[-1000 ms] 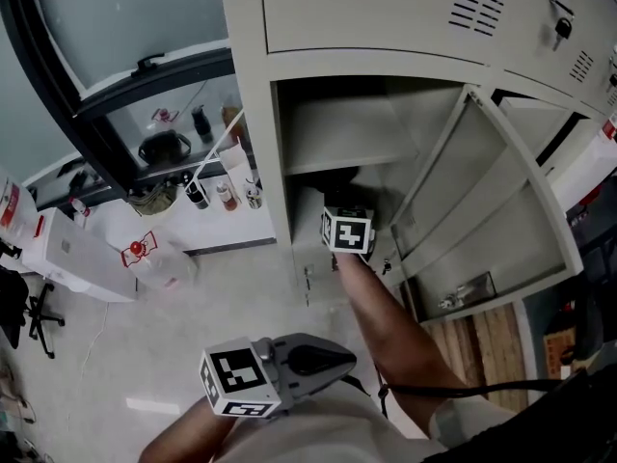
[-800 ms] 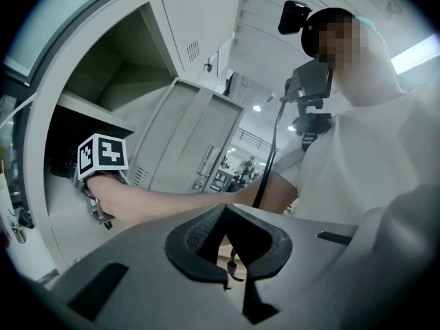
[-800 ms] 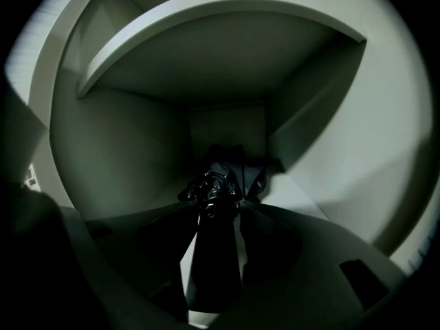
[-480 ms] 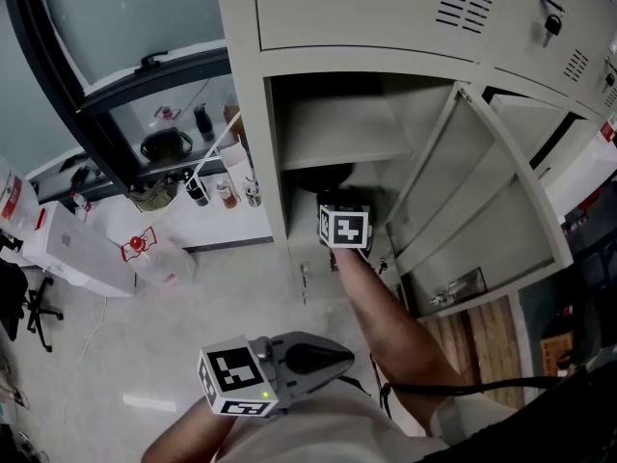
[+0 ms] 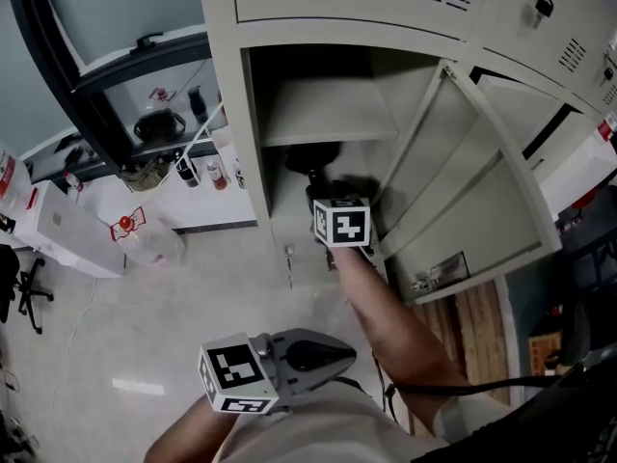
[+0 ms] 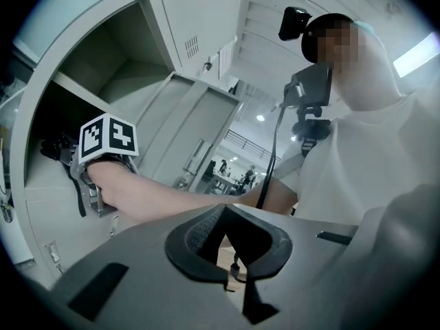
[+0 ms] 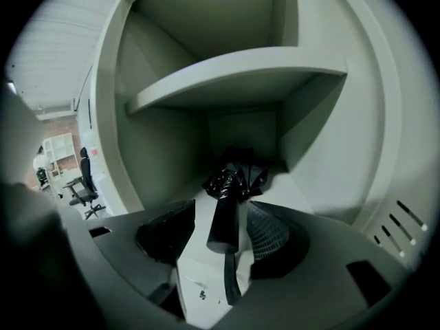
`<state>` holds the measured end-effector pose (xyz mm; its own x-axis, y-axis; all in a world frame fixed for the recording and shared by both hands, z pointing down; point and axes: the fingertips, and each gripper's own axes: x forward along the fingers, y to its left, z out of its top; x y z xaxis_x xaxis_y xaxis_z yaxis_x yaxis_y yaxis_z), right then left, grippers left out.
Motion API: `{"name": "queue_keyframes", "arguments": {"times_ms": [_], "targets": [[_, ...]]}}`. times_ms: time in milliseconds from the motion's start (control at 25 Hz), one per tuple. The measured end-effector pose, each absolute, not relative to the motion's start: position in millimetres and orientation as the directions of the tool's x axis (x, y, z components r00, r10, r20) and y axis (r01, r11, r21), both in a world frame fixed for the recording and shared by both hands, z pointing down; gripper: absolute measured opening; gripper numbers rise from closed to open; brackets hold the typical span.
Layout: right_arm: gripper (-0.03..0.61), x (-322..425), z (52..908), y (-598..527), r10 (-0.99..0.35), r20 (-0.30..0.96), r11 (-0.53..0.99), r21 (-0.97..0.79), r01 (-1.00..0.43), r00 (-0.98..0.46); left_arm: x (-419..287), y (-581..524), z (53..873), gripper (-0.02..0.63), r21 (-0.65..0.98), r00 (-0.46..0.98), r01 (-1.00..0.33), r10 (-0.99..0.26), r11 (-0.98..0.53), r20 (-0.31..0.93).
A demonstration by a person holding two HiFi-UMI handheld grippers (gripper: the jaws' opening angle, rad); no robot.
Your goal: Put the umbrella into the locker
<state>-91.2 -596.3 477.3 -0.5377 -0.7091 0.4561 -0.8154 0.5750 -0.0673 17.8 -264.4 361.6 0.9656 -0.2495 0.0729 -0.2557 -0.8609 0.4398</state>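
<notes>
The right gripper point(image 7: 221, 243) is spreading its just-opening jaws clear around the handle of the glossy black folded umbrella point(image 7: 237, 181), which is lying mid-frame inside the open beige metal locker point(image 7: 172, 150) under its shelf point(image 7: 240, 74), while the left gripper point(image 6: 230, 243) is holding its jaws together, empty.

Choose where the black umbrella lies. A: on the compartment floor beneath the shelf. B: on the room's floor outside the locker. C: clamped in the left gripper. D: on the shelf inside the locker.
A: the right gripper view shows the umbrella lying on the compartment floor below the shelf, its handle between the jaws of the right gripper, which have just been opening.
</notes>
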Motion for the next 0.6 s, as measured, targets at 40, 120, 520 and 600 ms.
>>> {"name": "queue_keyframes", "arguments": {"times_ms": [40, 120, 520, 600], "targets": [[0.199, -88.8, 475.6, -591.4, -0.705, 0.456, 0.581, -0.07, -0.811, -0.544, 21.2, -262.4, 362.6, 0.011, 0.44, 0.967, -0.251, -0.246, -0.862, 0.069], [0.199, -84.7, 471.9, -580.8, -0.7, 0.455, 0.588, -0.071, -0.806, -0.551, 25.0, -257.5, 363.1, 0.009, 0.436, 0.97, -0.237, -0.233, -0.868, 0.065], [0.164, -63.0, 445.2, -497.1, -0.722, 0.447, 0.575, -0.039, -0.817, -0.529, 4.4, -202.2, 348.1, 0.011, 0.403, 0.993, -0.118, -0.11, -0.907, 0.045], [0.117, -62.3, 443.4, -476.3, -0.728, 0.443, 0.57, -0.034, -0.821, -0.523, -5.8, -187.2, 346.7, 0.011, 0.397, 0.995, -0.105, -0.097, -0.912, 0.039]]}}
